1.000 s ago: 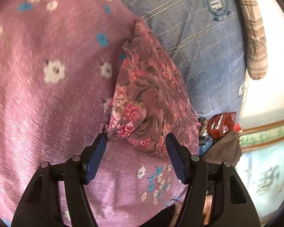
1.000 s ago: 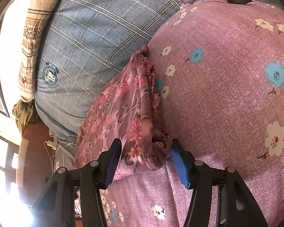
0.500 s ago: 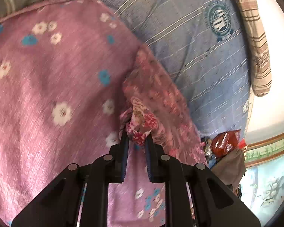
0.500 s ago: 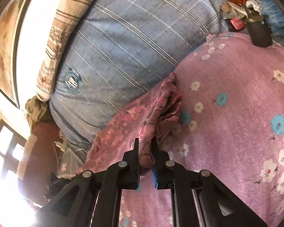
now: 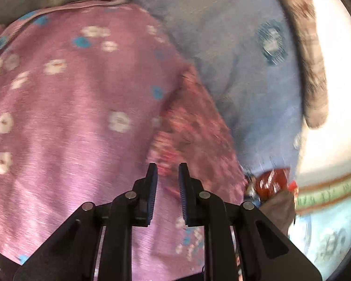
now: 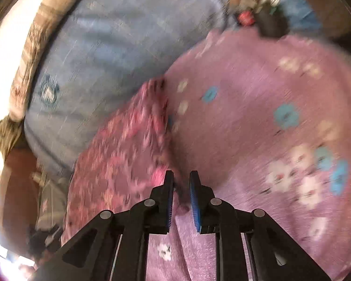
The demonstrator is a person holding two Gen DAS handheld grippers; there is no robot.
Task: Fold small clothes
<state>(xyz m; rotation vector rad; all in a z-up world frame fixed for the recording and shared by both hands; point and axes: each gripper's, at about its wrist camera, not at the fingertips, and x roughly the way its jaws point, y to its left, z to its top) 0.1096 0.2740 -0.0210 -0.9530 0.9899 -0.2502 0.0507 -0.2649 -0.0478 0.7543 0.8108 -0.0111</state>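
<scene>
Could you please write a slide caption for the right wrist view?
Right gripper, jaws opening, over the floral garment edge on a pink flowered bedspread.

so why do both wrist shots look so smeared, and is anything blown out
Left wrist view: motion blur smears the floral garment and pink bedspread; the left hand-held gripper stays sharp; the wall at right is blown out. Right wrist view: same streaking; glare at the left edge.

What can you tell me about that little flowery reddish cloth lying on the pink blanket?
The small garment is thin, soft fabric, dusty rose with pink and red flowers. It lies crumpled in a long strip where the pink flowered blanket meets the blue checked cover. The left tongs and right tongs are opening at its near ends. Blur hides finer detail.
</scene>
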